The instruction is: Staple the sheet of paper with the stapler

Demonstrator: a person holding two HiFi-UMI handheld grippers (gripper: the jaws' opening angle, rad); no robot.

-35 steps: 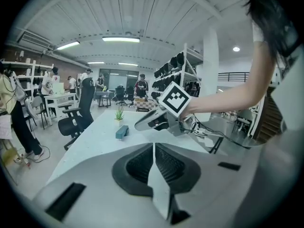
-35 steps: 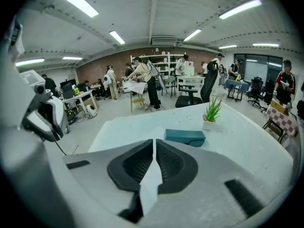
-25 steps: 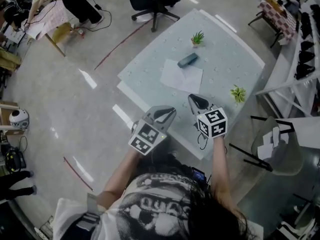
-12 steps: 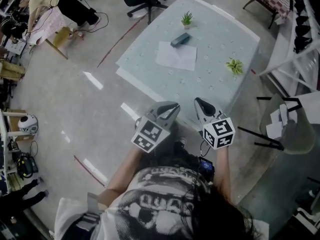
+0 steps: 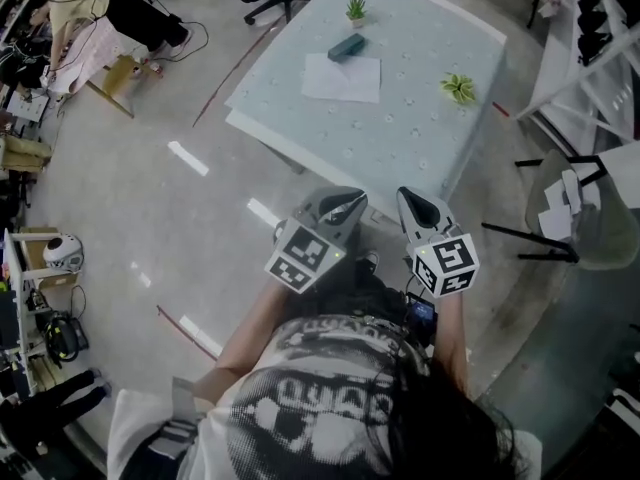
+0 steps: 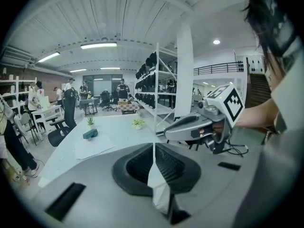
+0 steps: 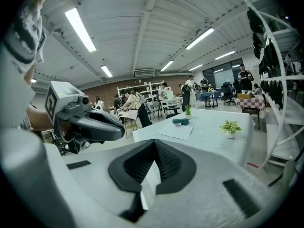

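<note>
Both left gripper (image 5: 343, 204) and right gripper (image 5: 413, 204), clenched empty, hover outside the table (image 5: 420, 98) edge.

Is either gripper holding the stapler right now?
No, the stapler lies on the table by the paper, far from the left gripper and the right gripper, both shut and empty.

R claw (image 7: 154, 148) shut; stapler (image 7: 180, 121) by paper (image 7: 176, 132) on tbl (image 7: 213, 127).
</note>
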